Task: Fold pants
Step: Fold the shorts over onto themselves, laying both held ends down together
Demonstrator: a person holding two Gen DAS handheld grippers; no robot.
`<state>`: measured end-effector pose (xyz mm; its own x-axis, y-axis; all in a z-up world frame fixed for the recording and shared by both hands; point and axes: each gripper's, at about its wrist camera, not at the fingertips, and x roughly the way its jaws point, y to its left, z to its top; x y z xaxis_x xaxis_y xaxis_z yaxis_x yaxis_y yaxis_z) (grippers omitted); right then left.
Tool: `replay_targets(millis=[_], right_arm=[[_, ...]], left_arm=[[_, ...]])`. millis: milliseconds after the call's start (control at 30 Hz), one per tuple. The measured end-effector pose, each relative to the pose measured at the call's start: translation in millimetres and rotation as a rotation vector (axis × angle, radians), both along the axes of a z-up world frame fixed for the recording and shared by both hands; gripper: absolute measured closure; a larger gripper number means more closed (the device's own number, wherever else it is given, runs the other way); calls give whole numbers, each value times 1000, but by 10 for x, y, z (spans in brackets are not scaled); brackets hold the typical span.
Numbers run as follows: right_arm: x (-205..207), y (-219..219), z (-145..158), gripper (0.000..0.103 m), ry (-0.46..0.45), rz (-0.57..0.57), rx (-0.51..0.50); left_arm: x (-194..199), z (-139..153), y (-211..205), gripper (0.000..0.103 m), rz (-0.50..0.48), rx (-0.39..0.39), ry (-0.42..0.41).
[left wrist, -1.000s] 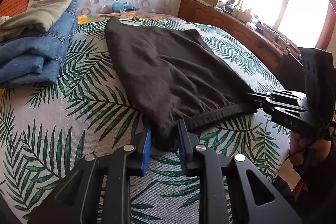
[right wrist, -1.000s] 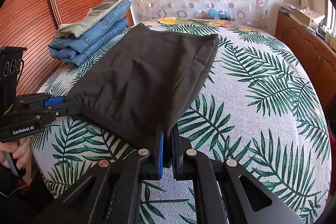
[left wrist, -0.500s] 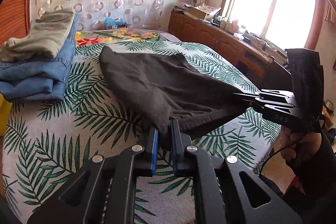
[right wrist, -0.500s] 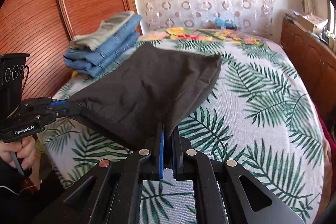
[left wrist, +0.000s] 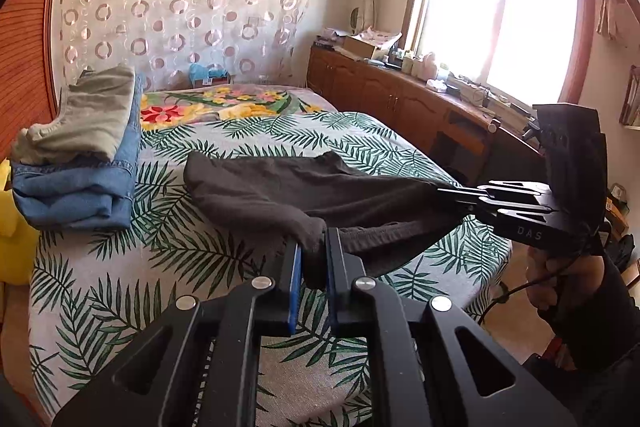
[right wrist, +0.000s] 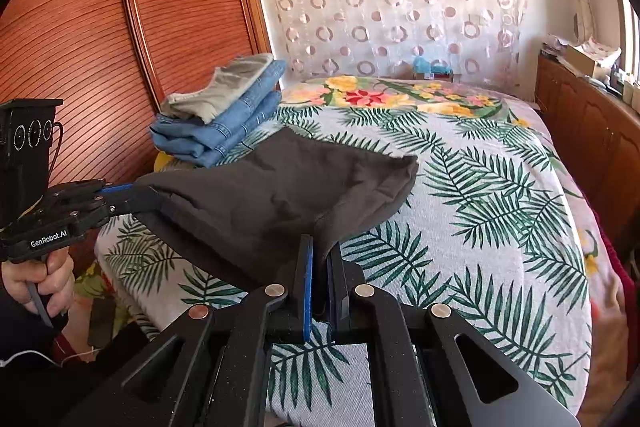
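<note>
The dark grey pants are folded and held by their near edge, lifted off the palm-leaf bedspread; the far fold still rests on the bed. My left gripper is shut on the left corner of that edge. My right gripper is shut on the right corner of the pants. The right gripper also shows in the left wrist view, the left gripper in the right wrist view. The cloth sags between them.
A stack of folded jeans with a beige garment on top lies at the bed's far left, also in the right wrist view. A wooden wardrobe stands left, a wooden cabinet under the window at right.
Both grippers have risen and pulled back toward me, lifting the near edge of the pants off the bed. The far part has slid along the bedspread.
</note>
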<state>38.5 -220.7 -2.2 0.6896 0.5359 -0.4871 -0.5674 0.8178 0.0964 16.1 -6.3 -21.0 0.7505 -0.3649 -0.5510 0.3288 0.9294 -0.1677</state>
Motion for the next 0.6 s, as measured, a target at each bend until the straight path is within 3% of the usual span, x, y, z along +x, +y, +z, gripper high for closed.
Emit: replay_targets(millis=[600], right_arm=[[-271,-213,210,98,-79,-11,9]], left_arm=[[-160,302,-73,92,-25,8,-92]])
